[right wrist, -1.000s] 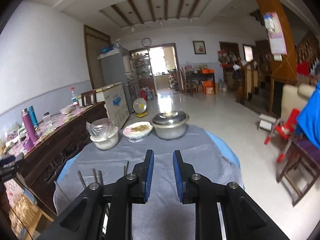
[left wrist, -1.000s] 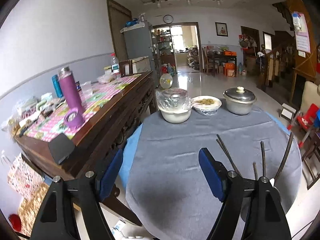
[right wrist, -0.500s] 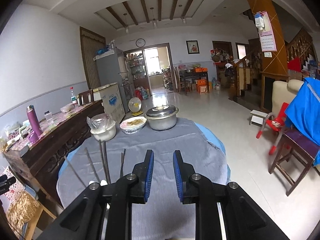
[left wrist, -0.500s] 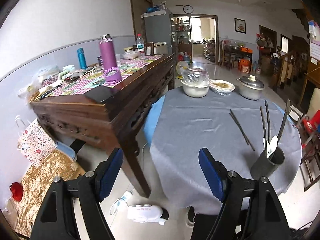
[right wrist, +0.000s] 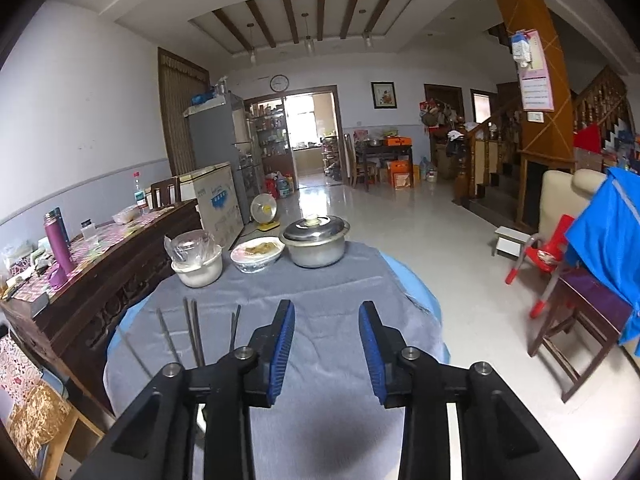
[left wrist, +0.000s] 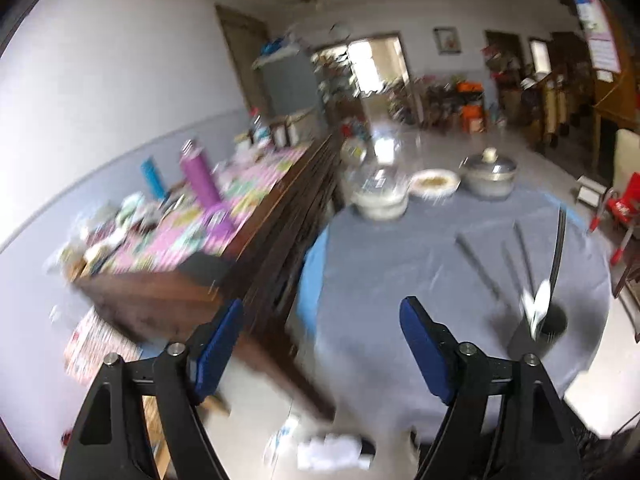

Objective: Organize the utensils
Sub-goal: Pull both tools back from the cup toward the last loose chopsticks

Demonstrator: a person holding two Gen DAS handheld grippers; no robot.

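Note:
A round table with a grey cloth [right wrist: 340, 288] holds several dark chopsticks [right wrist: 192, 332] that stick up at its left side. In the blurred left wrist view the chopsticks [left wrist: 480, 264] and a white spoon [left wrist: 538, 306] stand in a dark holder cup [left wrist: 548, 328] at the table's right edge. My left gripper [left wrist: 320, 344] is open and empty, held off the table's left edge above the floor. My right gripper [right wrist: 326, 348] is open and empty above the cloth's near part.
A white pot with a plastic-wrapped lid [right wrist: 198, 260], a covered dish [right wrist: 258, 254] and a lidded steel pot [right wrist: 316, 240] stand at the table's far side. A wooden sideboard [right wrist: 100, 280] with a purple flask [right wrist: 58, 244] stands left. Chairs [right wrist: 580, 304] stand right.
My right gripper has opened from nearly shut. My left gripper has swung fast, so its view is blurred, and it sits closer to the table again.

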